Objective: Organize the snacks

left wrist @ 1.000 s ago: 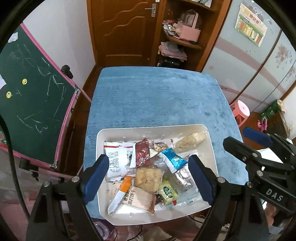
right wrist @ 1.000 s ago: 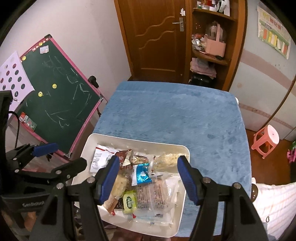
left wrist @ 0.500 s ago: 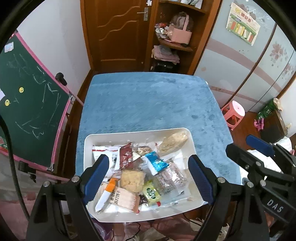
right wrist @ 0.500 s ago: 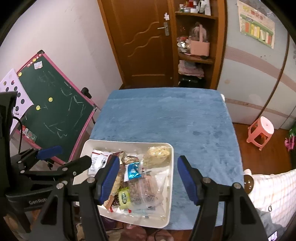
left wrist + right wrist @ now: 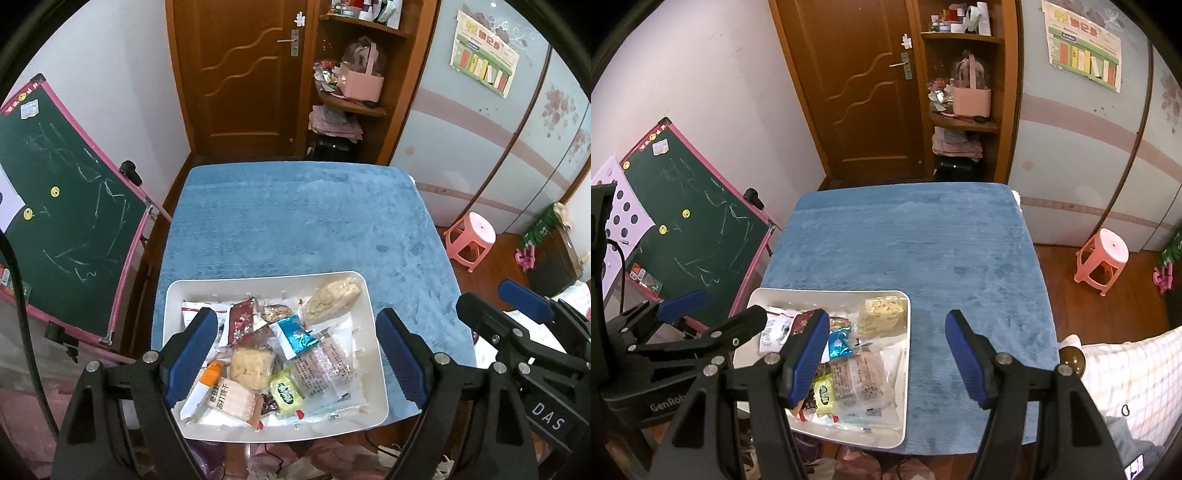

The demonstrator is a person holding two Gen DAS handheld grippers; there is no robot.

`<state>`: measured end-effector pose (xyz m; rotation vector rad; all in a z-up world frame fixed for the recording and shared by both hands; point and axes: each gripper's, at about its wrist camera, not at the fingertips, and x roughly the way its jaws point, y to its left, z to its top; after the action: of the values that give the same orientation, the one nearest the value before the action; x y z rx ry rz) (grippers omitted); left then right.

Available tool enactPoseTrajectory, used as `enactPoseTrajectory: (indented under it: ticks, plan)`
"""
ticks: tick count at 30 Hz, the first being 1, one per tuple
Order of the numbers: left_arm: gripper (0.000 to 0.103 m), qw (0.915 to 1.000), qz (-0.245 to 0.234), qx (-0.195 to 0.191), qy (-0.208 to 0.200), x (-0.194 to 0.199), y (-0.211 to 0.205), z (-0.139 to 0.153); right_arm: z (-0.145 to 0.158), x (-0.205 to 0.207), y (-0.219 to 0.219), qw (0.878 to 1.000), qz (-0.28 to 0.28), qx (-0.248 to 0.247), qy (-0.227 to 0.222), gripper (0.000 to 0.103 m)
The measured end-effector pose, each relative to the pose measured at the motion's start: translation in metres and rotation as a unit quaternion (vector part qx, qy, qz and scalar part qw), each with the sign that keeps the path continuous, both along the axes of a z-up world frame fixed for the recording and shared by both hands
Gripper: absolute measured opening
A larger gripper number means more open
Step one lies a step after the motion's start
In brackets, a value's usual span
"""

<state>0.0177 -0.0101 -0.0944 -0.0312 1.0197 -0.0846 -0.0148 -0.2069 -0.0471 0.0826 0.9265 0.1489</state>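
Note:
A white tray [image 5: 271, 280] sits at the near edge of the blue-covered table [image 5: 303, 218] and holds several wrapped snacks: a blue packet [image 5: 297, 336], a green packet [image 5: 286, 391], a dark red packet [image 5: 240, 325] and a pale rice-cake pack [image 5: 330, 297]. The tray also shows in the right wrist view [image 5: 905, 369], at the table's near left. My left gripper [image 5: 295, 358] is open and empty, held above the tray. My right gripper [image 5: 886, 354] is open and empty, above the tray's right rim and the bare cloth beside it.
A green chalkboard [image 5: 62, 206] on a pink frame stands left of the table. A pink stool [image 5: 471, 236] stands on the floor to the right. A wooden door [image 5: 240, 74] and corner shelves [image 5: 354, 74] lie beyond the far edge.
Both grippers have lifted and drawn back from the tray, so the tray looks smaller and more of the table and room shows. Both stay open and empty.

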Motion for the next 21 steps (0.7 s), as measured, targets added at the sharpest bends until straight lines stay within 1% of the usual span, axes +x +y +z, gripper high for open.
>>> enactPoseTrajectory:
  ticks: [6,11,16,21]
  plan:
    - [0.087,0.9998,0.012,0.016,-0.004,-0.003,-0.010,0.001,-0.001,-0.002,-0.007,1.000,-0.008,0.004,0.002,0.066]
    - [0.087,0.9994,0.019,0.026,-0.008,-0.004,-0.013,0.003,0.001,-0.004,-0.005,1.000,-0.009,-0.005,-0.005,0.066]
    - [0.087,0.9992,0.027,0.028,-0.010,-0.003,-0.012,0.004,0.006,-0.006,0.000,1.000,-0.006,-0.019,-0.021,0.066]
    - [0.087,0.9990,0.030,0.031,-0.012,-0.004,-0.009,0.005,0.006,-0.006,0.001,1.000,-0.006,-0.019,-0.022,0.066]
